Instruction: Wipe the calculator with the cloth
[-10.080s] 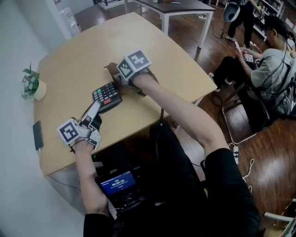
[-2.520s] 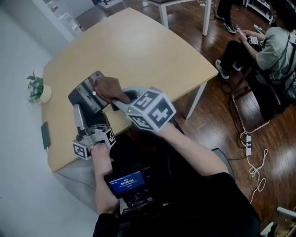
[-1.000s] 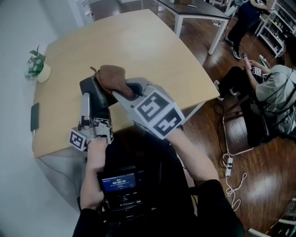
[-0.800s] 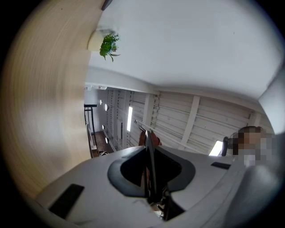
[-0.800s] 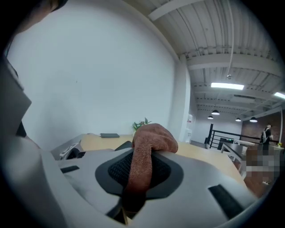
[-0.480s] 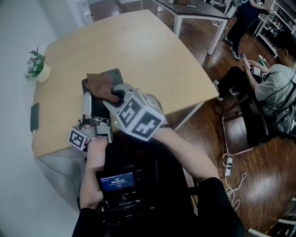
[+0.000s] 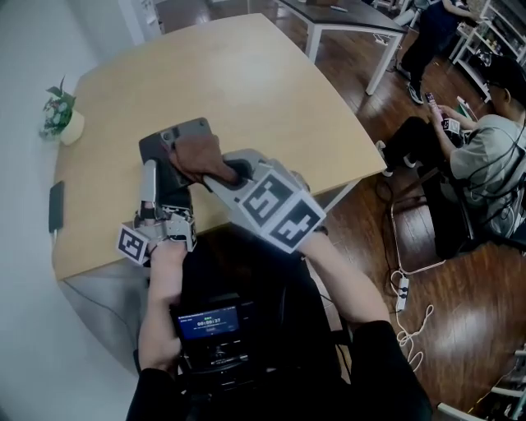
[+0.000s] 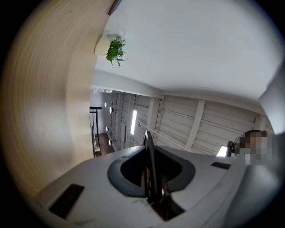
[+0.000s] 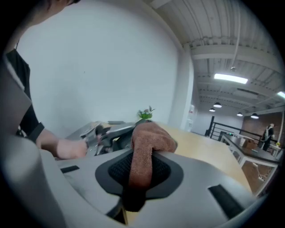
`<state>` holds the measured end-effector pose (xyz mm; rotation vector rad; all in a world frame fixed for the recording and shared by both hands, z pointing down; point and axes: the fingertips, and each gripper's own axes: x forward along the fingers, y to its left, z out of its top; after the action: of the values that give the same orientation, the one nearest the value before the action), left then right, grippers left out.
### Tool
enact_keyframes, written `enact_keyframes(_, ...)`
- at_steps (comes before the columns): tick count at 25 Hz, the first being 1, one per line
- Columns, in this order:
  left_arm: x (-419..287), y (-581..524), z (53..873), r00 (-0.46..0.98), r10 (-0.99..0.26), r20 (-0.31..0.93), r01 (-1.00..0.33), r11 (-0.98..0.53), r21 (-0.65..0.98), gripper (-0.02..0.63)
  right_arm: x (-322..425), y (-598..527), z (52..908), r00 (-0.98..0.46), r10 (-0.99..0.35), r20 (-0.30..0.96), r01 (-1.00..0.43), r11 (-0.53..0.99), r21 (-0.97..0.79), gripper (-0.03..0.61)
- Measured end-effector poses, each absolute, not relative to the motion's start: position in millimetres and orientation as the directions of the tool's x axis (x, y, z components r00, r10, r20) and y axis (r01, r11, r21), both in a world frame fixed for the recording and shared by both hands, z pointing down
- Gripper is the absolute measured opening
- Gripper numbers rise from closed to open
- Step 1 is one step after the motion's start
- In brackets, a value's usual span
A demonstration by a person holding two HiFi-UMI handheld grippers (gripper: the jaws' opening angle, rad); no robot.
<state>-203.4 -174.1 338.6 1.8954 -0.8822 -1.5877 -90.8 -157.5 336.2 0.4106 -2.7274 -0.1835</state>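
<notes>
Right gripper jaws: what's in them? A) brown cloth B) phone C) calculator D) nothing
A: the right gripper view shows the brown cloth pinched between the jaws of the right gripper. The calculator is clamped edge-on in the left gripper.

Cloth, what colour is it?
The cloth is brown; it shows best in the right gripper view.

A pale wooden desk [image 7: 271, 82] with a rounded corner stands beside a plain white wall [image 7: 33, 41]. A small potted plant [image 7: 59, 115] sits on it near the wall, and a dark flat device [image 7: 55, 207] lies at its edge. The floor [image 7: 460, 279] is dark wood planks, with a power strip [image 7: 403, 289] and cables on it. Beyond stands a second table [image 7: 345, 18] with white legs, and a person [image 7: 485, 156] sits at the right. Strip lights [image 9: 230, 79] glow on a ribbed white ceiling [image 9: 213, 26].
</notes>
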Motion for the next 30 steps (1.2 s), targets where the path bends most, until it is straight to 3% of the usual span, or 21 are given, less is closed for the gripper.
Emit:
enact_keyframes(4,-196.8,-173.0,336.8,0.129,-0.738,-0.662,-0.152,-0.675,0.722,0.054,-105.1,-216.3,286.0,-0.887,-0.406,0.221,-0.374,0.911,0.175,0.058)
enact_keyframes(10,-189.0,-171.1,339.8,0.137,-0.741,-0.657,-0.141,-0.671,0.728,0.055,-132.5,-200.1,309.8,-0.908,-0.276,0.316,-0.234,0.958,0.165,0.058)
enact_keyframes(18,-204.7,-175.6,338.8,0.099,-0.756,-0.647,-0.120,-0.655,0.746,0.055,-121.8,-131.1,361.3,-0.863,-0.252,0.438,-0.112,0.940,0.321,0.058)
enact_keyframes(23,-206.7,-189.5,356.3,0.145,-0.806,-0.573,-0.072,-0.587,0.807,0.055,-100.7,-102.9,407.1,-0.825,-0.126,0.551,0.000,0.975,0.223,0.058)
enact_keyframes(25,-206.0,-201.5,366.1,0.216,-0.837,-0.503,-0.044,-0.523,0.851,0.055,-87.3,-121.7,403.7,-0.836,-0.146,0.528,-0.055,0.982,0.183,0.058)
enact_keyframes(28,-199.5,-218.8,379.2,0.353,-0.853,-0.384,-0.055,-0.428,0.902,0.058,-66.5,-184.7,395.1,-0.833,-0.284,0.475,-0.240,0.959,0.152,0.058)
enact_keyframes(30,-194.9,-228.3,383.5,0.418,-0.844,-0.336,-0.067,-0.397,0.915,0.066,-56.4,-219.6,411.4,-0.789,-0.337,0.514,-0.319,0.939,0.126,0.057)
